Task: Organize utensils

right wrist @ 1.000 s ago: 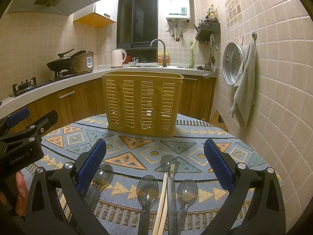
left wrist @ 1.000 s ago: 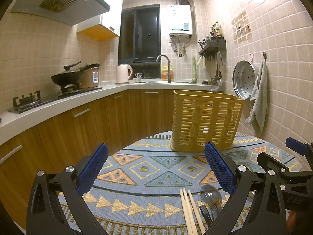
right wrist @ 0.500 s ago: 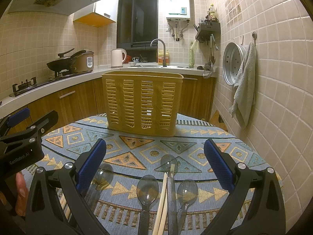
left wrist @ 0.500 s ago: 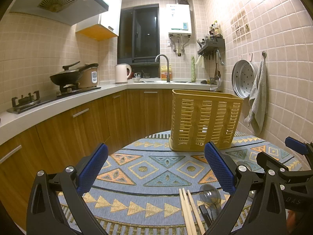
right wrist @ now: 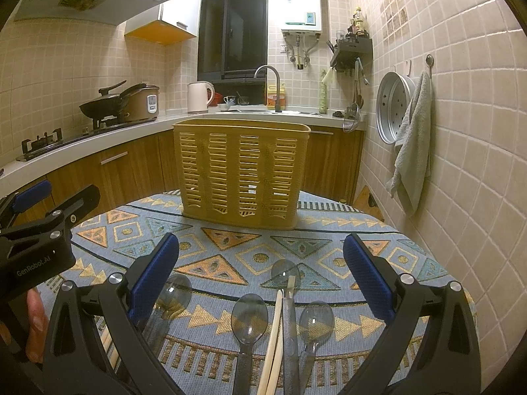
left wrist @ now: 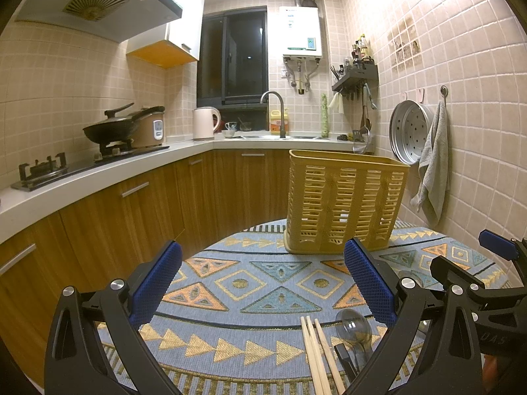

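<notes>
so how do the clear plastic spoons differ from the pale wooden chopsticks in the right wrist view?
The clear plastic spoons are see-through with rounded bowls; the pale wooden chopsticks are opaque, thin straight sticks. The spoons lie spread apart; the chopsticks lie together. Both lie flat on the patterned cloth, ahead of the open right gripper.

Home kitchen: gas stove (left wrist: 42, 171), range hood (left wrist: 95, 0), sink faucet (left wrist: 275, 107), tiled walls.

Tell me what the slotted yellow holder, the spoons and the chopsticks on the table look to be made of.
Slotted yellow utensil holder: likely moulded plastic, matte; thin uniform ribs and rounded rim.
Clear grey-tinted spoons: probably transparent plastic; the cloth pattern shows through the glossy bowls.
Pale chopsticks: seemingly wood or bamboo; light tan, unglossy, straight sticks.
</notes>
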Tool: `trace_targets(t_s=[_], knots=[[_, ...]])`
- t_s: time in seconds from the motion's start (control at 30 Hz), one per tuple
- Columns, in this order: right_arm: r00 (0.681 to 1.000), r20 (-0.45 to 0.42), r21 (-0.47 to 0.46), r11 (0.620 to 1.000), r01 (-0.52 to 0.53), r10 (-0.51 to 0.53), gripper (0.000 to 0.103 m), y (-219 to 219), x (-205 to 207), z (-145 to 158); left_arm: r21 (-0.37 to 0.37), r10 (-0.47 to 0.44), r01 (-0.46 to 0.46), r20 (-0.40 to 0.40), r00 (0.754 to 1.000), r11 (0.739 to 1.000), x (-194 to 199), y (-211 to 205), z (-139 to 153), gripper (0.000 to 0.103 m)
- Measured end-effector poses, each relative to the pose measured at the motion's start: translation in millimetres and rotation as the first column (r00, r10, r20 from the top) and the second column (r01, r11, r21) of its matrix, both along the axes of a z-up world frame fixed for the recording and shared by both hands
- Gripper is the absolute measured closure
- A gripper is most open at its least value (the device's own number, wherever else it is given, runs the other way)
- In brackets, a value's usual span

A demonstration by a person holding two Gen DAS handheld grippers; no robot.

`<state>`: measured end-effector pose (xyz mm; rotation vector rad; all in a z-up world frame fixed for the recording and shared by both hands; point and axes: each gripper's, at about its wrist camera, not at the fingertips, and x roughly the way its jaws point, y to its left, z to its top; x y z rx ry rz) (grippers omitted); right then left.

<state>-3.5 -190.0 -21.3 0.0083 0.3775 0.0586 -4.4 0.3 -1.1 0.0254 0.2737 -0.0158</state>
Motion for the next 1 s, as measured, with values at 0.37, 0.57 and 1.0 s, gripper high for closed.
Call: trace_targets(t_s=[0.37,0.57,1.0], knots=[[1.0,0.0,0.0,1.0,-0.001,0.001,0.008,0,0,0,0.0,0.0,0.0,0.0,1.0,1.0,0,0,0,0.007],[1.0,0.001,-0.003,1.0,-0.002,0.002,0.008,0,0,0,0.0,-0.001,0.001,-0.001,1.0,1.0,0,0,0,0.007],[0.999,-0.019,0.039,0.998,0.045,-0.045,0.008,-10,2,-1,-0.104,-0.04,0.031,-0.077,0.996,0.994,12,14,-4,0.008]])
